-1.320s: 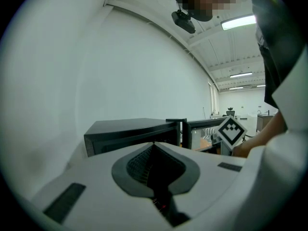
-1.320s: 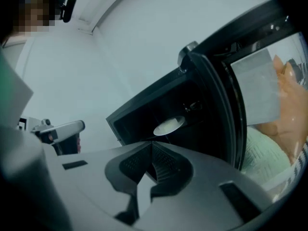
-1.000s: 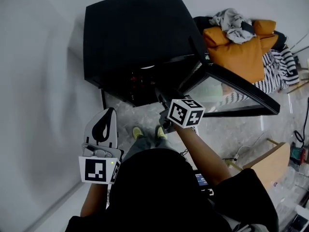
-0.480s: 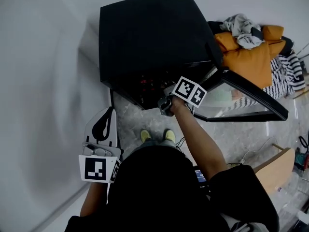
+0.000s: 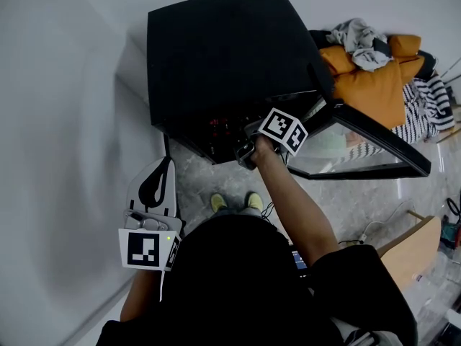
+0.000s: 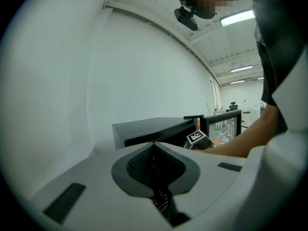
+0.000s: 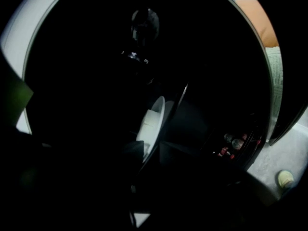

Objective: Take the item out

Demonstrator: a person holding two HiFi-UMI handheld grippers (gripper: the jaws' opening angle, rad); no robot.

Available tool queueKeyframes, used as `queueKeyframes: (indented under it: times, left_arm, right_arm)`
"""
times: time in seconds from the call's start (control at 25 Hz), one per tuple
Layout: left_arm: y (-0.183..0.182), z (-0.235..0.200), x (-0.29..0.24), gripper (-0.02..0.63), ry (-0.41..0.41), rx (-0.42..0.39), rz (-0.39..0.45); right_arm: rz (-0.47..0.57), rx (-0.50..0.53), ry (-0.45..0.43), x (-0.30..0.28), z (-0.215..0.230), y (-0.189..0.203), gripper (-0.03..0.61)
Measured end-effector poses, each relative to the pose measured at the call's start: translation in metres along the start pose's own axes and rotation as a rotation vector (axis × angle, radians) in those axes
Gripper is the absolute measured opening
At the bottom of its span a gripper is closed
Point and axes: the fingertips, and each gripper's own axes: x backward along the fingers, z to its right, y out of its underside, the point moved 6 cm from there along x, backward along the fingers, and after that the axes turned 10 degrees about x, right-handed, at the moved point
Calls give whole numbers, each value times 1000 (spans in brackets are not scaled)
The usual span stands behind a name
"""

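Since a second ago your right arm has pushed forward. It has carried the right tongs (image 7: 153,154) from just outside the black cabinet (image 5: 223,56) into its dark mouth, and the wrist has rolled. Those tongs have just been closing a little, yet they stand well apart. The lower edge of a white item (image 7: 152,124) sits in the gap at their tips. It lies close against one tip and clear of the other, so I judge that nothing is gripped yet. The roll looks meant to line the gap up with the item's thin edge. The item itself is still inside the cabinet.

Your left tongs (image 6: 154,150) are pressed together and empty. They are held low at your left side, well apart from the cabinet, probably just to keep out of the way.

Only the right gripper view shows the white item and, deeper in, some small red-topped bottles (image 7: 231,146). The head view gives just red glints in the opening, but it alone shows the glass door (image 5: 360,150) swung wide open to your right. The left gripper view shows your right forearm reaching toward the cabinet.
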Motion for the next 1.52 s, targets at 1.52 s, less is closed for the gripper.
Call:
queueKeyframes:
  times: [1.52]
  left_arm:
    - [3, 18, -4, 9, 1, 6, -12]
  right_arm:
    - [1, -250, 16, 40, 11, 4, 15]
